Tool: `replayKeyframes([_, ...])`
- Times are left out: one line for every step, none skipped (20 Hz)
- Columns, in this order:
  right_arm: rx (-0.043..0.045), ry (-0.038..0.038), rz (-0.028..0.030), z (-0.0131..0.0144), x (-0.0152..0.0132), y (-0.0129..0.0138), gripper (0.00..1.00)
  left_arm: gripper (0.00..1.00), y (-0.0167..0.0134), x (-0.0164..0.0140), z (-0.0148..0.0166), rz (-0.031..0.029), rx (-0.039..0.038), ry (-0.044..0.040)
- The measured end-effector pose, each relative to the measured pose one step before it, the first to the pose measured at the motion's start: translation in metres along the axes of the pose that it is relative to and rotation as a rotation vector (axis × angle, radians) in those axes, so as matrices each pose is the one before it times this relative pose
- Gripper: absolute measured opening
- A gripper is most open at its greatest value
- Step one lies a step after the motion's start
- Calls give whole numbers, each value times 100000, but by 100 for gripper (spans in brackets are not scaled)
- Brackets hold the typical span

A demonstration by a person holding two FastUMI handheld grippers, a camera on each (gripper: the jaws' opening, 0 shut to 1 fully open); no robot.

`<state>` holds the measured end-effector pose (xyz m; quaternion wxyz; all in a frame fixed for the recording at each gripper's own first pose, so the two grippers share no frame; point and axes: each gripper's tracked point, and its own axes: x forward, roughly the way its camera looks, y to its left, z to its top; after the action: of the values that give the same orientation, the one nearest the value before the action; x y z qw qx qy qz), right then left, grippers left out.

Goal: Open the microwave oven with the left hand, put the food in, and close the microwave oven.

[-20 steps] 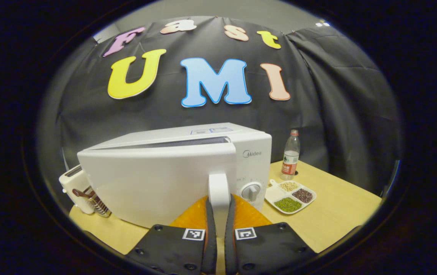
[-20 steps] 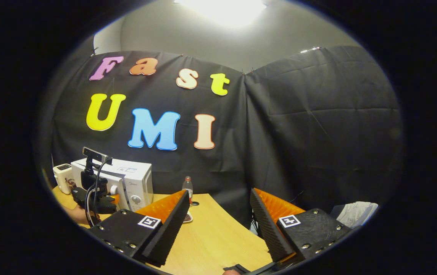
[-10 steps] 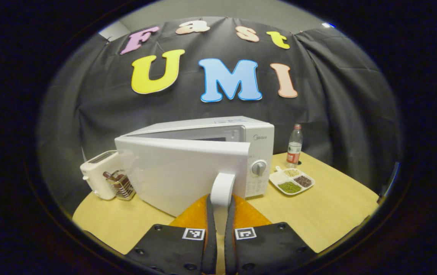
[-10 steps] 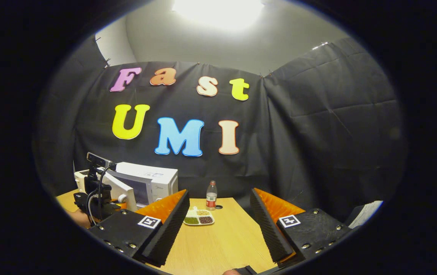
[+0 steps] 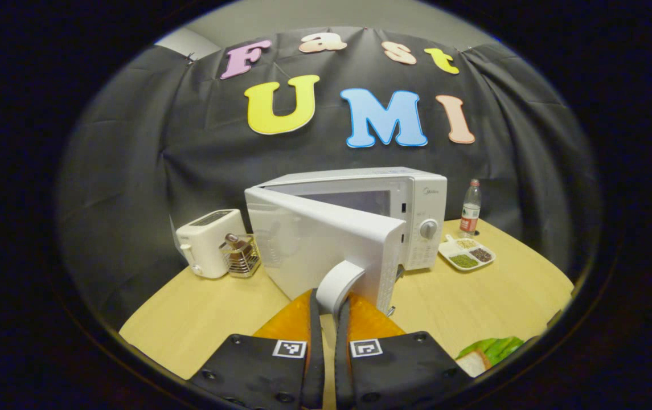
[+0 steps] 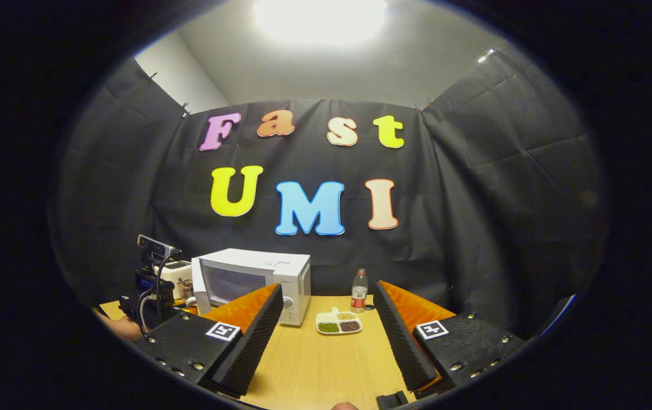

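Observation:
The white microwave (image 5: 417,199) stands at the back of the wooden table (image 5: 200,319). Its door (image 5: 320,250) is swung well out from the body, hinged on the left. My left gripper (image 5: 326,299) is shut on the door's white handle (image 5: 341,280). Food with a green leaf and white bread (image 5: 488,352) lies at the lower right edge of the left gripper view. My right gripper (image 6: 326,327) hangs open above the table with nothing between its fingers. In the right gripper view the microwave (image 6: 288,279) sits left of centre, with the left gripper (image 6: 149,299) in front of it.
A divided plate of beans (image 5: 467,255) and a plastic bottle (image 5: 470,209) stand right of the microwave. A white toaster (image 5: 207,249) and a small wire basket (image 5: 241,257) stand to its left. The black cloth wall closes the back.
The door has swung farther open as my left gripper drew the handle back. The right gripper's view has turned left, bringing the microwave and bean plate toward its centre.

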<state>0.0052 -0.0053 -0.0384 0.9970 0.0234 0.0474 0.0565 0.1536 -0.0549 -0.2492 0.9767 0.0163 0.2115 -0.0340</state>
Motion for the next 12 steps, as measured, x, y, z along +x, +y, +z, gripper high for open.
replayKeyframes([-449,-244,766,118,143,742,96,11,700,-379,-131,-337,-384,-48])
replayKeyframes([-412,-334,337,126,168,937,96,14,823,-499,-279,-280,-202,7])
replayKeyframes([-7,171,-69,122,223,852,96,14,885,-321,-252,-579,-228,173])
replayKeyframes([448,196,-65,-21,263,1027,96,17,888,-472,-224,-1060,126,214])
replayKeyframes([571,21,98,-19,271,1099,96,14,814,-282,-173,-1311,-43,326])
replayKeyframes([114,-62,-175,-74,184,1118,96,14,756,-259,-169,-1585,208,-5])
replayKeyframes([-391,523,-379,-103,261,1038,96,14,813,-314,-103,-1372,331,83])
replayKeyframes([-258,990,-42,-335,131,1126,96,17,966,-305,-246,-1170,378,-30])
replayKeyframes([258,685,403,-139,75,1306,96,14,748,-226,-106,-1480,440,200])
replayKeyframes([516,600,287,-77,142,1140,96,17,694,-261,-213,-1546,554,-107])
replayKeyframes([230,419,223,16,91,1048,96,14,675,-211,-19,-1204,234,196])
replayKeyframes([-179,-43,-35,5,122,980,96,14,819,-165,-157,-923,-2,-190])
